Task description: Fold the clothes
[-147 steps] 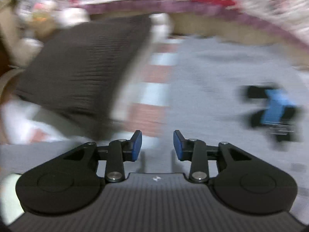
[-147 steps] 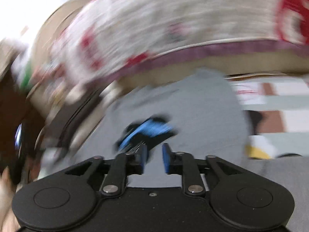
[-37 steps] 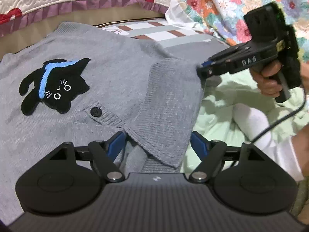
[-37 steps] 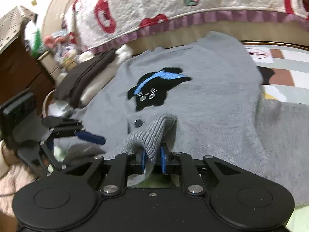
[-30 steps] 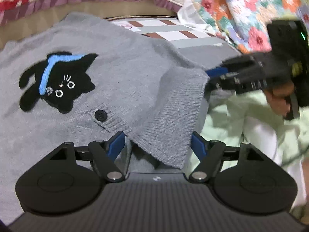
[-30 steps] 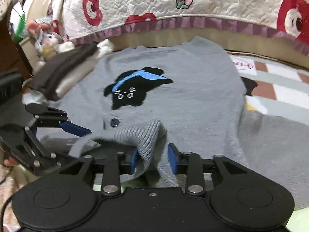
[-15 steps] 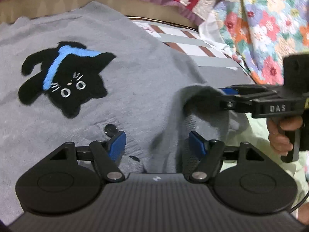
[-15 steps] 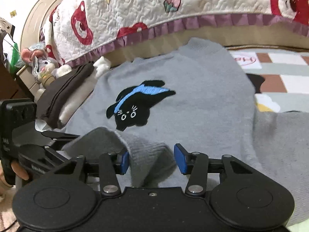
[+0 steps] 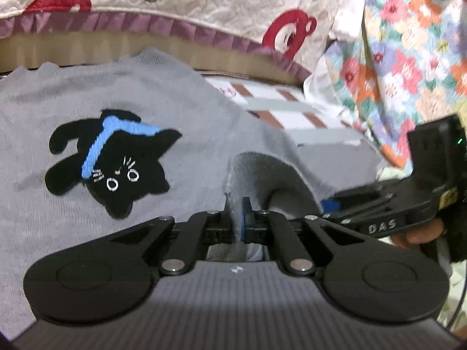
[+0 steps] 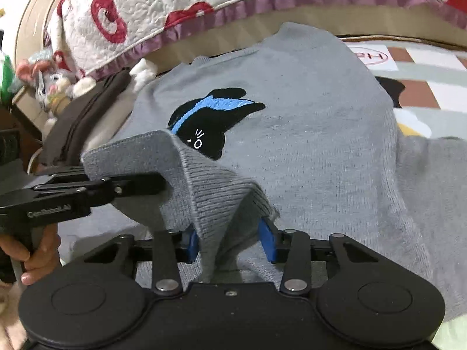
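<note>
- My left gripper (image 9: 238,218) has its jaws clenched on the ribbed hem of the grey knitted cat-patch sweater (image 10: 306,134).
- My right gripper (image 10: 230,242): jaws closing around the hem fold, not yet pinching.
- Sweater lies spread on the bed; lifting one-sided could drag and skew it.

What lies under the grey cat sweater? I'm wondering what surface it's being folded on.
Beside the grey sweater a checked sheet with brown, grey and white squares shows, running beneath its edge. Directly below the sweater nothing can be seen; the knit covers it.
</note>
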The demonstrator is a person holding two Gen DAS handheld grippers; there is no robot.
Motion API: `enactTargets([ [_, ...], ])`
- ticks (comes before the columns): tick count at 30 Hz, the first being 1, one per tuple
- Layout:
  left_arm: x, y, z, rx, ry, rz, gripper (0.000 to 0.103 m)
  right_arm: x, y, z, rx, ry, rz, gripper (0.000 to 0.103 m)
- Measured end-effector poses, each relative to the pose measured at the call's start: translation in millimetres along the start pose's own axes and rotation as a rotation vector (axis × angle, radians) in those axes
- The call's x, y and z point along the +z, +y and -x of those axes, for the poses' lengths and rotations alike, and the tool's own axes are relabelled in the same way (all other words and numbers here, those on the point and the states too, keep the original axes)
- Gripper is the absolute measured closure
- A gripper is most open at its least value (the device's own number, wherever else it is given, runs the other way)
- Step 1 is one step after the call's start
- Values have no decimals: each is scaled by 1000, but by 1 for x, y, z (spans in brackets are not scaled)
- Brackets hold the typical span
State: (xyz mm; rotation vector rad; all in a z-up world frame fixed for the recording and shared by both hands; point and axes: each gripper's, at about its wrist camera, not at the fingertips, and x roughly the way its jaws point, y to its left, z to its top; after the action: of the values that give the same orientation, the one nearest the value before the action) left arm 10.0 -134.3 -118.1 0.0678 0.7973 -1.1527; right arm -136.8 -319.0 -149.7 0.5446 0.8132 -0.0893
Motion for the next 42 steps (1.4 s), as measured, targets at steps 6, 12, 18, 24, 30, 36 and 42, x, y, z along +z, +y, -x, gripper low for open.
enactTargets([
  [6, 3, -16, 6, 97, -62, -97, 100, 15, 14, -8, -82, -17, 60, 41],
  [12, 5, -15, 16, 60, -83, -63, 100, 21, -1, -19, 108, -10, -86, 89],
  [18, 9, 14, 13, -48, -45, 130, 100, -11, -36, 7, 409, 34, -294, 97],
  [24, 12, 14, -25, -63, 62, 203, 98, -43, -26, 17, 480, 109, -198, 97],
  [30, 7, 2, -83, -4, 265, 129, 91, -49, -41, 15, 590, 176, -301, 97],
  [36, 6, -7, -78, 158, 265, -43, 81, -53, -49, 27, 459, 198, -303, 97],
  [42, 3, 30, -48, 250, 293, 89, 84, -58, -48, 23, 328, 255, -304, 98],
])
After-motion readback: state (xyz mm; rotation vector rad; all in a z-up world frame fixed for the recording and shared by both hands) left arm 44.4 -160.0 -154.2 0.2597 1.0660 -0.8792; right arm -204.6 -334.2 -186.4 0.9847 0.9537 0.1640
